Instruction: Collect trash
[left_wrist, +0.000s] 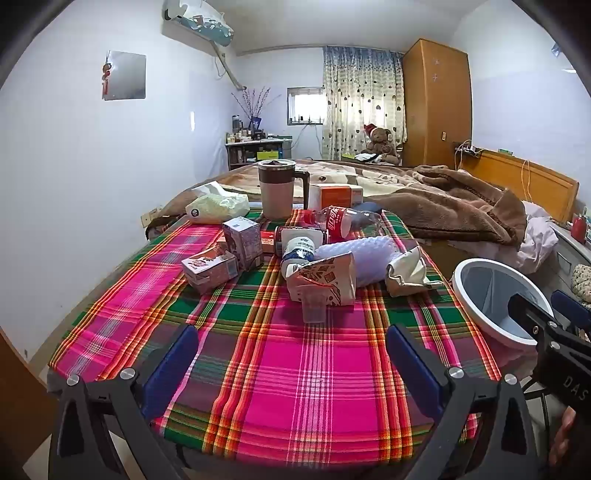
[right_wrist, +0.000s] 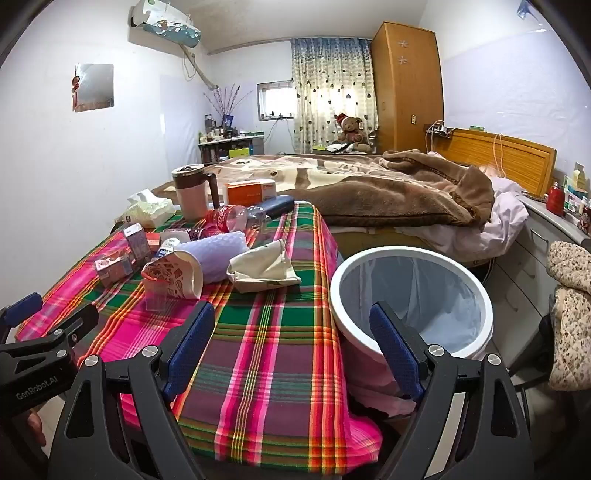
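Clear plastic cup (left_wrist: 314, 312) half hides behind the paper cup (left_wrist: 325, 275); both hand-held grippers gape empty.

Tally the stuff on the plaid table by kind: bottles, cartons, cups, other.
Plastic bottles: 2, cola bottle, white-label bottle
Small cartons: 2, upright carton, lying carton
Cups: 2, paper cup, clear cup
Other: 2, bubble wrap roll, crumpled bag
Total: 8; items behind are too hidden to count.
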